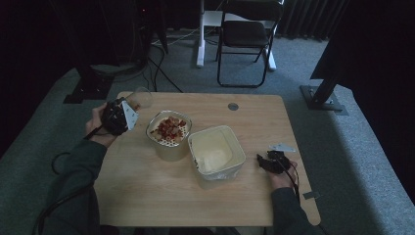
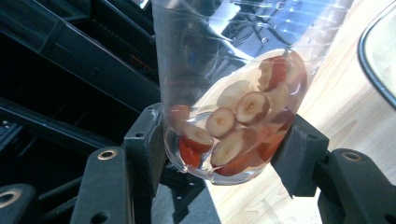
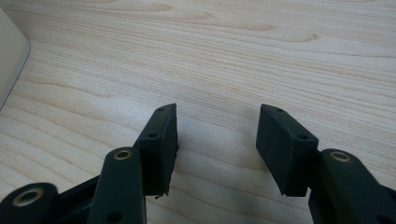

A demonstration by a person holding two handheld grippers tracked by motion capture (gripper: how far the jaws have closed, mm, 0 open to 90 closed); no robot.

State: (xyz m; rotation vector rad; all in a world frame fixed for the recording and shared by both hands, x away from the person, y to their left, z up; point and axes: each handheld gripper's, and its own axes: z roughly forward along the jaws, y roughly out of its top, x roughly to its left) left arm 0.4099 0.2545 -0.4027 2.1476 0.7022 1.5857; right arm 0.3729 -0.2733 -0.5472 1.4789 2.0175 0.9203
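Note:
In the left gripper view a clear plastic cup (image 2: 233,93) holds several red-skinned fruit slices (image 2: 233,130) in its bottom. My left gripper (image 2: 229,154) is shut on the lower part of this cup, a pad (image 2: 149,144) pressing each side. In the high view the cup (image 1: 142,98) hangs tilted over the table's far left corner in the left gripper (image 1: 133,105). A perforated bowl (image 1: 169,128) of red fruit pieces stands beside it. A white square tub (image 1: 215,152) sits mid-table. My right gripper (image 1: 261,160) (image 3: 217,135) rests low by the table's right edge, open, with bare wood between its jaws.
The wooden table (image 1: 147,196) has a grey round plug (image 1: 233,106) near its far edge. A black folding chair (image 1: 244,34) and cables stand on the carpet beyond. The tub's white wall (image 3: 9,56) lies left of the right gripper's jaws.

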